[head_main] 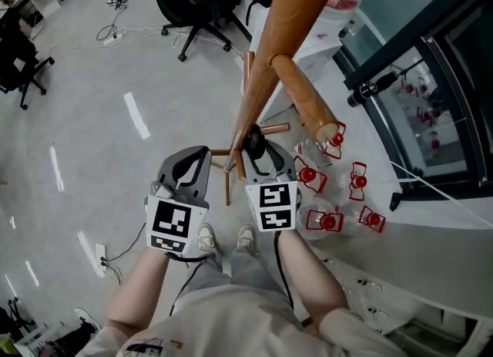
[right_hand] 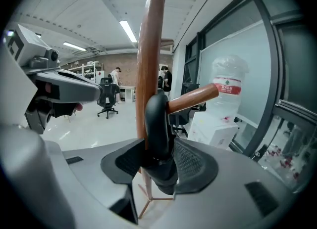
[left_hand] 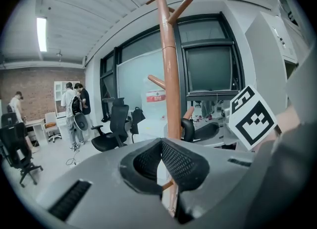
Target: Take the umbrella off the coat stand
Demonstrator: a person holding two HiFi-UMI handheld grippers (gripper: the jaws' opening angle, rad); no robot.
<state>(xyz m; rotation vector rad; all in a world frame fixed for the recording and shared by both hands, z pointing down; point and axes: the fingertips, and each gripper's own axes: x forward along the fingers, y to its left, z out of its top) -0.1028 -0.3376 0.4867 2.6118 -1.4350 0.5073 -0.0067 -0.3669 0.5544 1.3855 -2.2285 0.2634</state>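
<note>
Left gripper [head_main: 196, 155] and right gripper [head_main: 260, 151] are smooth grey shells; black ribbed pads [left_hand: 181, 161] line the jaws; each bears a white cube [head_main: 171, 224] with black square markers; a black cable [head_main: 281, 267] trails back; pale top [head_main: 223, 321], grey trousers [head_main: 239, 271], white trainers [head_main: 206, 237].

The black curved umbrella handle [right_hand: 154, 119] hangs on a peg of the wooden coat stand [right_hand: 150, 50], between the jaws of the right gripper [right_hand: 159, 160], with the left gripper [head_main: 190, 164] to its left.

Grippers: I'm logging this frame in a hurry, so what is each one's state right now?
Left gripper: closed, holding nothing.
Right gripper: closed on the umbrella handle.
</note>
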